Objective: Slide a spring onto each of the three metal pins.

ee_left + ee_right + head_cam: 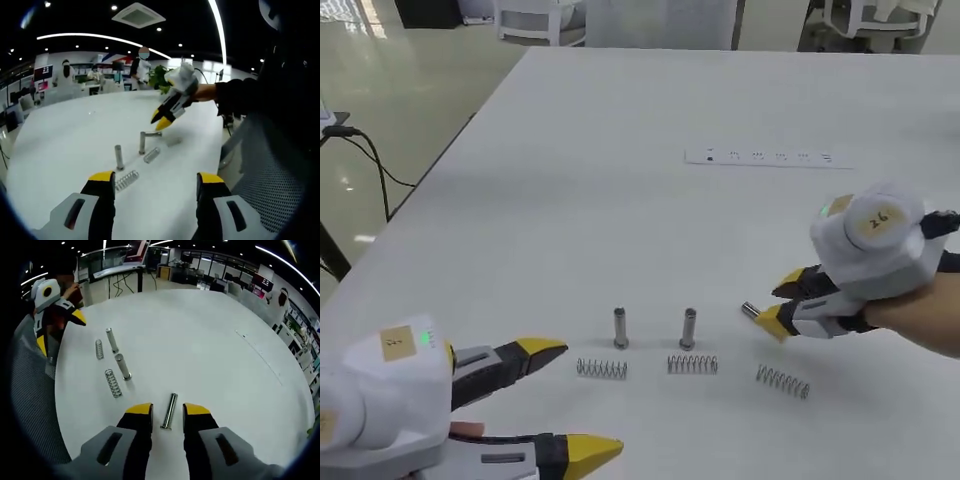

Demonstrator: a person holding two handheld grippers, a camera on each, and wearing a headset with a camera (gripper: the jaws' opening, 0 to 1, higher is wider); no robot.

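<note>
The right gripper [167, 410] has its jaws spread, metal pin [171, 403] lying flat between the tips, ungrabbed; left gripper [156, 177] gapes too.

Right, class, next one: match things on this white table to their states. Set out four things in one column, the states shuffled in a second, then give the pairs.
Positions as seen in the head view.

Column A
1. leftmost metal pin
2. rightmost metal pin
3. middle spring
4. left gripper

Column B
a. lying flat between the jaw tips of the right gripper
b. open, holding nothing
c. standing upright
d. lying just in front of an upright pin

Pairs: 1-c, 2-a, 3-d, 4-b
</note>
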